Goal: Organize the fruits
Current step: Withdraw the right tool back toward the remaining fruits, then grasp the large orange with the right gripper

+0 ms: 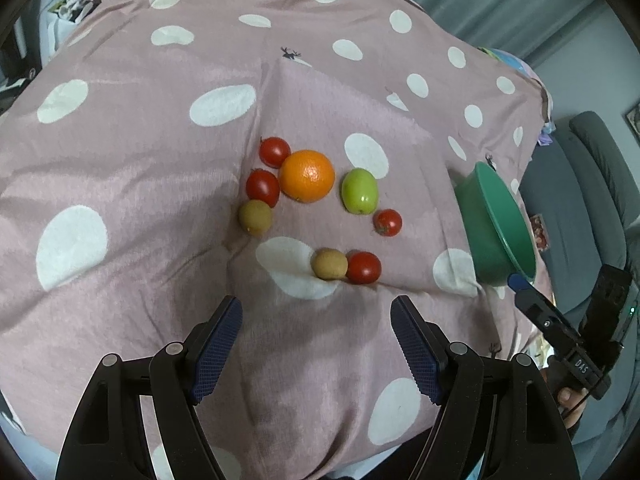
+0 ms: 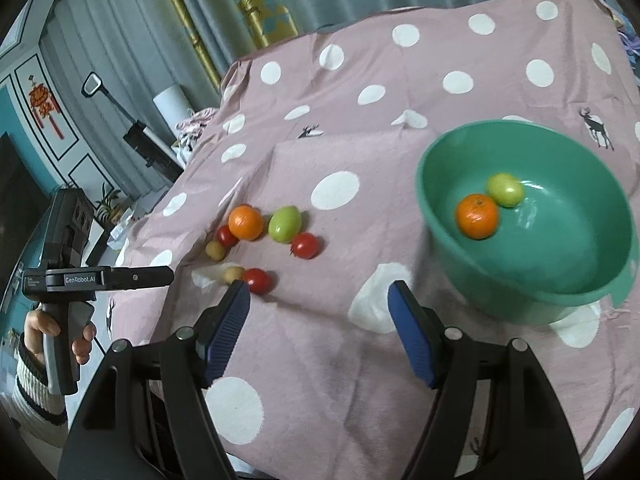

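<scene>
So far the round green plastic bowl (image 2: 560, 280) at 3 o'clock holds two fruits, eight remain on the pink dotted quilt (image 1: 140, 160), and the left gripper (image 1: 316, 344) and right gripper (image 2: 320, 328) gape half-wide, empty.

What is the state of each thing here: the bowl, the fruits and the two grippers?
Bowl: upright on the cloth, holds two fruits.
Orange in bowl: touching the green fruit in bowl.
Loose orange: on the cloth.
Loose green fruit: on the cloth.
Four tomatoes: on the cloth.
Two brown fruits: on the cloth.
Left gripper: open, empty.
Right gripper: open, empty.
</scene>
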The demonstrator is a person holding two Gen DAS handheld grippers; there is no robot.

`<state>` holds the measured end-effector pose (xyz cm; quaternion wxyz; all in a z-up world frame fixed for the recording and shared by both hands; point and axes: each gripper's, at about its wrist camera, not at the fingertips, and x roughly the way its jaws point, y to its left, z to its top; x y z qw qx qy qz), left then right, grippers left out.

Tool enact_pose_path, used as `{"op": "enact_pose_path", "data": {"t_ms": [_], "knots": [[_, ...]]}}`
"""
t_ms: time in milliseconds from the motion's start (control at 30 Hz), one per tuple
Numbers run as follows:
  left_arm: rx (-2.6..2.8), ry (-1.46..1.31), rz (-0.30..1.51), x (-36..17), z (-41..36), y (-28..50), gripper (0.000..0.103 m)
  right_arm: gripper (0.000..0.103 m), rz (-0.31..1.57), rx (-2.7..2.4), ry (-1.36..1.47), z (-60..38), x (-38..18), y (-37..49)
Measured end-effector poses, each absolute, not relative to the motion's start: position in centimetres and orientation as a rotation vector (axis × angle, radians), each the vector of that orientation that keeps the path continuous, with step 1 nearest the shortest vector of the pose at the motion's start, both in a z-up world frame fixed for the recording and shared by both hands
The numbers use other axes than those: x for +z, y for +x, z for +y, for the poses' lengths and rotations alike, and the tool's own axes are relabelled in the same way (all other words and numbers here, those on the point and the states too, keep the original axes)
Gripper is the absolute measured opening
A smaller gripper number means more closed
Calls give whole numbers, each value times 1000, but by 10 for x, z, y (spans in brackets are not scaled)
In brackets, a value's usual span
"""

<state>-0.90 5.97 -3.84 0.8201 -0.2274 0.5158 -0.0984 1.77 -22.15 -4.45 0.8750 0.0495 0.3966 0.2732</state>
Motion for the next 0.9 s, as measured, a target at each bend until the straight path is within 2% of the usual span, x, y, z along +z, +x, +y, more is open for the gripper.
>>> {"op": "enact_pose_path", "data": {"t_ms": [433, 900], "knots": [[-272, -644, 1083, -50, 79, -3, 77, 72, 898, 676, 16, -165, -61, 28], [-279, -618, 1087, -47, 79, 60, 77, 72, 906, 828, -99, -92, -64, 66]]}}
